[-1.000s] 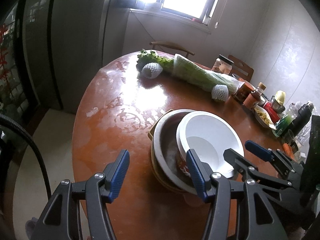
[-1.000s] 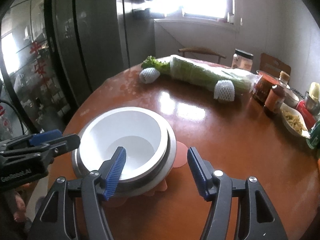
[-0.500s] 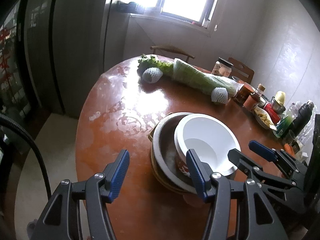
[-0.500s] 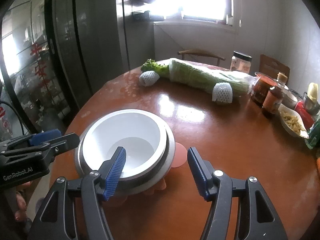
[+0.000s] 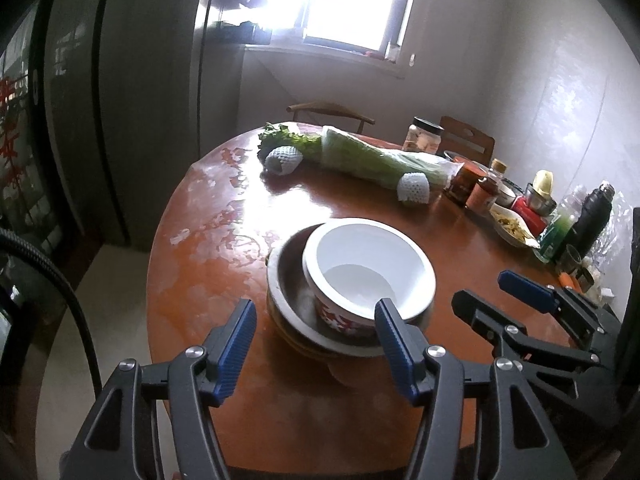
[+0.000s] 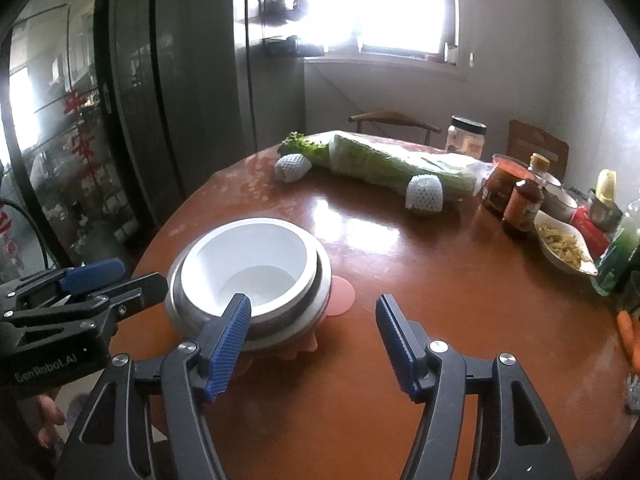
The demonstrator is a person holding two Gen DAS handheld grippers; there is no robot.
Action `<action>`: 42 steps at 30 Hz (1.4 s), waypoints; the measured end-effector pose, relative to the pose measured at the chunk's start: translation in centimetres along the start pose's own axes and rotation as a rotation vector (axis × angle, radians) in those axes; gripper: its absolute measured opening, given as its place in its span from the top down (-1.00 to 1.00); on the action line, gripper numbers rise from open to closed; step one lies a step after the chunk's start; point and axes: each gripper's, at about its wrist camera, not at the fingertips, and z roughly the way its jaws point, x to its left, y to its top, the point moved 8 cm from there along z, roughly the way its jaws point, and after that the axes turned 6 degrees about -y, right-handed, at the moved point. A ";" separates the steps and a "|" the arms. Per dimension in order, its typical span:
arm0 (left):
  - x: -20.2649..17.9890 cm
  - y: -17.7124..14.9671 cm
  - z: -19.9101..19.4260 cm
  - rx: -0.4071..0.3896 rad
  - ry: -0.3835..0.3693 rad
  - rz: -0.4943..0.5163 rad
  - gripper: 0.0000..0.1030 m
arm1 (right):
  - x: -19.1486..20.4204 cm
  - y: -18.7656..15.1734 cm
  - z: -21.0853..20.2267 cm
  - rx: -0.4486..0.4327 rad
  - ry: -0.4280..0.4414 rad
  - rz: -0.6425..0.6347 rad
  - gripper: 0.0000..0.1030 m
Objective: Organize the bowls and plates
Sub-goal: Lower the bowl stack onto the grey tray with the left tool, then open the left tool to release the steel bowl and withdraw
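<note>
A white bowl (image 5: 368, 264) with a red pattern on its side sits nested in a metal basin (image 5: 288, 276), on top of pale plates at the near side of the round brown table (image 5: 208, 264). My left gripper (image 5: 314, 304) hovers short of the stack. Its jaws are opening and nothing is between them. In the right wrist view, the white bowl (image 6: 248, 256) and basin rim (image 6: 322, 280) rest on pink plates (image 6: 344, 292). My right gripper (image 6: 312, 300) stands open over bare table just right of the stack, holding nothing.
A wrapped cabbage (image 5: 368, 156) and two foam-netted fruits (image 5: 282, 160) lie at the far side. Jars, sauce bottles (image 5: 480, 192), a dish of food (image 5: 512, 228) and a black flask (image 5: 596, 220) crowd the right edge. A carrot (image 6: 628, 332) lies near right. Chairs stand behind.
Both grippers have drawn back from the stack and risen a little, so the bowls look smaller and farther. The stack itself has not moved.
</note>
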 end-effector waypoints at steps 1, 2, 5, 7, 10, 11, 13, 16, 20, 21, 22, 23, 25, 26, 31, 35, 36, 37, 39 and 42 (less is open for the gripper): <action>-0.2 -0.1 -0.1 -0.002 0.001 0.002 -0.19 | -0.1 0.0 -0.3 -0.005 -0.001 0.000 -0.32; -0.4 -0.2 -0.3 -0.002 0.003 0.007 -0.19 | -0.1 0.0 -0.6 -0.012 0.000 -0.001 -0.35; -0.7 -0.3 -0.7 -0.008 0.007 0.013 -0.20 | -0.2 -0.3 -1.3 -0.015 -0.009 -0.009 -0.38; -0.8 -0.4 -1.0 -0.013 0.012 0.016 -0.21 | -0.2 -0.4 -1.6 -0.017 -0.013 -0.013 -0.39; -1.0 -0.5 -1.5 -0.021 0.017 0.018 -0.21 | -0.3 -0.7 -2.2 -0.020 -0.014 -0.013 -0.39; -1.1 -0.5 -1.6 -0.025 0.021 0.021 -0.21 | -0.3 -0.8 -2.3 -0.021 -0.016 -0.013 -0.40; -1.4 -0.8 -1.9 -0.025 0.025 0.030 -0.21 | -0.4 -1.1 -2.7 -0.023 -0.014 -0.013 -0.40; -1.5 -1.3 -2.0 -0.020 0.028 0.031 -0.22 | -0.4 -1.6 -3.1 -0.022 -0.014 -0.016 -0.40; -1.7 -2.1 -2.1 -0.008 0.028 0.033 -0.23 | -0.7 -2.1 -3.6 -0.022 -0.013 -0.012 -0.41; -1.7 -2.2 -2.2 -0.008 0.028 0.034 -0.23 | -0.7 -2.3 -3.7 -0.025 -0.015 -0.012 -0.41; -1.7 -2.3 -2.3 -0.007 0.028 0.039 -0.23 | -0.8 -2.4 -3.8 -0.028 -0.021 -0.009 -0.41; -1.6 -2.3 -2.3 -0.008 0.032 0.040 -0.23 | -0.8 -2.6 -3.9 -0.032 -0.024 -0.010 -0.41; -1.5 -2.5 -2.6 -0.015 0.037 0.037 -0.23 | -0.9 -2.8 -4.0 -0.034 -0.026 -0.007 -0.41; -1.6 -2.6 -2.6 -0.016 0.037 0.037 -0.23 | -0.9 -2.9 -4.2 -0.038 -0.024 -0.005 -0.41; -2.1 -3.9 -2.3 0.003 0.035 0.050 -0.24 | -0.4 -3.8 -4.6 -0.037 -0.021 -0.012 -0.41; -2.3 -4.8 -1.8 0.020 0.033 0.049 -0.25 | -0.4 -4.6 -4.4 -0.022 -0.015 -0.011 -0.42; -2.4 -5.0 -1.7 0.026 0.033 0.053 -0.25 | -0.4 -4.8 -4.4 -0.019 -0.018 -0.007 -0.42; -2.4 -5.2 -1.6 0.029 0.037 0.054 -0.25 | -0.5 -5.0 -4.4 -0.017 -0.018 -0.004 -0.42; -2.4 -5.4 -1.5 0.031 0.038 0.047 -0.25 | -0.7 -5.3 -4.4 -0.014 -0.020 0.000 -0.42; -2.3 -5.7 -1.5 0.033 0.041 0.040 -0.25 | -0.9 -5.6 -4.6 -0.017 -0.021 0.002 -0.42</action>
